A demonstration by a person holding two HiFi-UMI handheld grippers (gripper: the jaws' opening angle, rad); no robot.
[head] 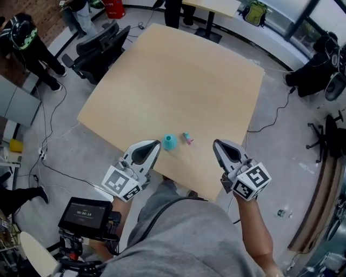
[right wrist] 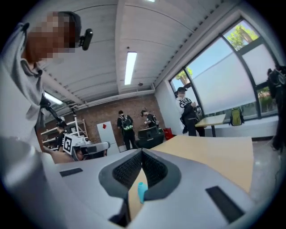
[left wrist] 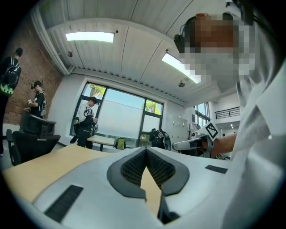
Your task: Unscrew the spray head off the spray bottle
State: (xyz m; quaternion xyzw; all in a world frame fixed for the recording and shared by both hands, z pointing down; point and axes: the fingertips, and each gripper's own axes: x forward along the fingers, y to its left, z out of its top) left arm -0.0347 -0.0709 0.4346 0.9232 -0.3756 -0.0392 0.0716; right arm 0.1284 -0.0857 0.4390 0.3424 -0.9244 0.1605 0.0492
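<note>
A small teal spray bottle [head: 170, 142] stands on the pale wooden table [head: 178, 81] near its front edge. Just right of it lies the separate small pink and teal spray head [head: 187, 138]. My left gripper [head: 157, 144] is held up left of the bottle, shut and empty. My right gripper [head: 216, 144] is held up to the right of the spray head, also shut with nothing in it. In the left gripper view the jaws [left wrist: 146, 150] meet tip to tip. The right gripper view shows its jaws [right wrist: 142, 152] meeting too, with the bottle [right wrist: 141, 191] far below them.
Black office chairs [head: 100, 46] stand at the table's far left. Cables [head: 54, 108] run across the grey floor. A device with a screen [head: 86, 214] sits at the lower left. People stand around the room's edges, and a second table [head: 213, 6] stands behind.
</note>
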